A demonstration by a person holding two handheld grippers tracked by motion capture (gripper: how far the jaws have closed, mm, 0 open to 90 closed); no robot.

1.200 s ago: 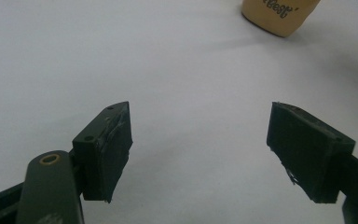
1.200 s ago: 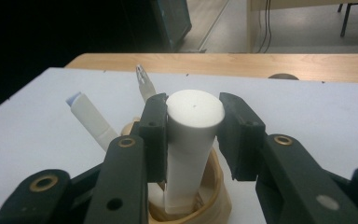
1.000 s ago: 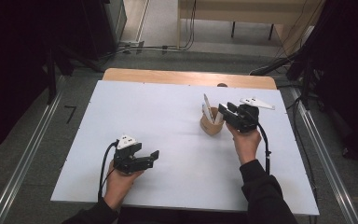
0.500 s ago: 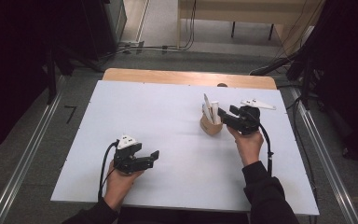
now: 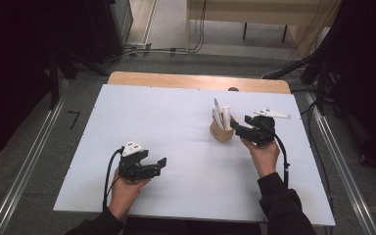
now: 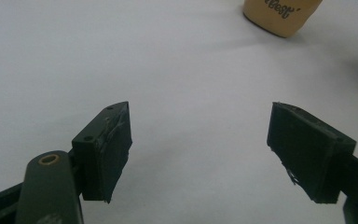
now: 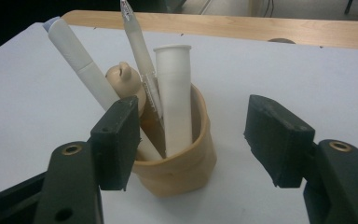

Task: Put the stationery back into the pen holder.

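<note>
A tan cup (image 5: 222,132) stands on the white board right of centre, and several pens (image 5: 220,113) stick up out of it. In the right gripper view the cup (image 7: 182,172) holds a white tube (image 7: 173,93), a grey-tipped marker (image 7: 81,65) and a slim pen (image 7: 137,46). My right gripper (image 5: 237,128) sits just right of the cup. Its jaws (image 7: 193,107) have just been opening, and they stand apart without pressing on anything. My left gripper (image 5: 160,165) rests near the front left, open (image 6: 198,112) over bare board, with the cup (image 6: 282,16) far ahead.
The white board (image 5: 176,117) covers most of a wooden table, whose far edge (image 5: 196,81) shows as a strip. Metal rails (image 5: 29,161) run along the floor on both sides. Cables and dark furniture lie beyond the far edge.
The right gripper has edged slightly to the right, away from the cup, with its jaws wider apart. The left hand has stayed still.
</note>
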